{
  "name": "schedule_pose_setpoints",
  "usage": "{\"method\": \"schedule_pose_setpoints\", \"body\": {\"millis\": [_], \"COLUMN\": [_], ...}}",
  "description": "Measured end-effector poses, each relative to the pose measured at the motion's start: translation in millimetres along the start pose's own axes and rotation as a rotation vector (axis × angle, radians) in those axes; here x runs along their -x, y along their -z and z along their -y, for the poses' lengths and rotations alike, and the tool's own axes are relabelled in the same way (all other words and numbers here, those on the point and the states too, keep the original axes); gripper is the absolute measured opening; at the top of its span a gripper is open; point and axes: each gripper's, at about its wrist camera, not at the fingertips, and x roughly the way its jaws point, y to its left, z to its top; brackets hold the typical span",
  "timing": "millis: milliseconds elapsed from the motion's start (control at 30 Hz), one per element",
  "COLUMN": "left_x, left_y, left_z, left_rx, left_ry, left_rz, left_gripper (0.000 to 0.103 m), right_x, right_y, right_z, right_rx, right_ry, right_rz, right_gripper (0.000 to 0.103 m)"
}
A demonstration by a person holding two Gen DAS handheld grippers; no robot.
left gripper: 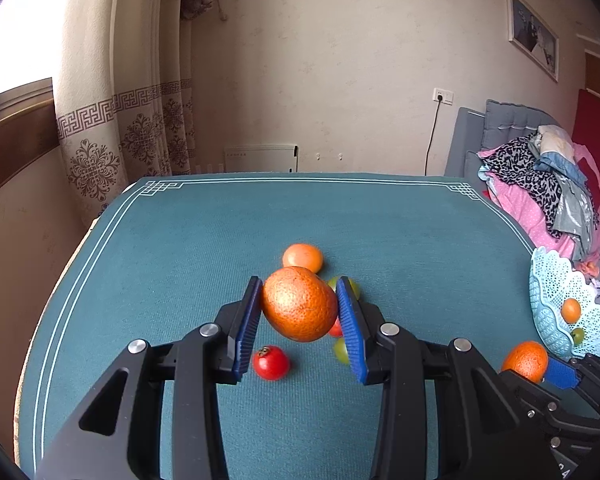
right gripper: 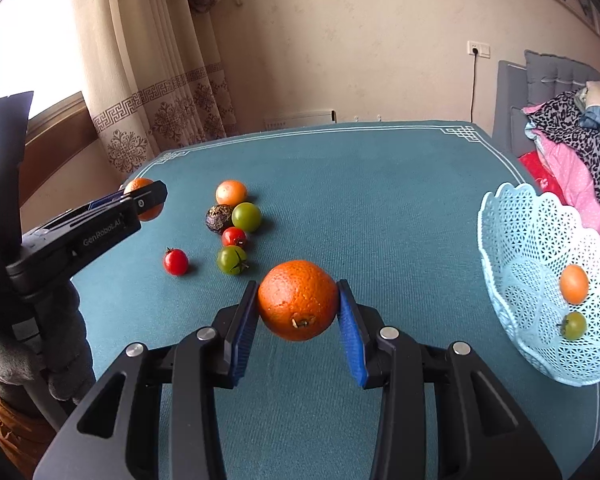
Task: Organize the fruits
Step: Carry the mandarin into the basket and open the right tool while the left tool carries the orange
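Oranges in both grippers, lifted clear of the teal table (right gripper: 380, 200). Left gripper (left gripper: 299, 306) clenched on one orange (left gripper: 299, 304); right gripper (right gripper: 298, 300) clenched on another orange (right gripper: 298, 300). Basket (right gripper: 512, 240) at right table edge holds two small fruits. Loose tomatoes (right gripper: 175, 261), a small orange and a dark fruit, perhaps a passionfruit, lie mid-table.

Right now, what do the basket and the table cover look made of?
Basket: pale blue moulded plastic, judging by its rigid lace-like perforations and scalloped rim. Table cover: teal woven fabric, matte, with a fine ribbed texture and a white printed border; the fibre can't be told.
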Motion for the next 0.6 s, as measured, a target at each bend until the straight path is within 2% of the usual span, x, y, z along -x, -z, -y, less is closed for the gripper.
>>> {"method": "schedule_pose_setpoints", "body": {"millis": [600], "left_x": [24.2], "left_y": [9.3], "left_z": [38.4], "left_rx": [-0.082], "left_ry": [0.054], "left_rz": [0.035], "left_gripper": [0.039], "right_x": [43.3], "right_y": [4.2], "right_z": [59.0], "right_rx": [-0.128], "right_ry": [0.123], "right_rz": [0.07], "right_gripper": [0.039]}}
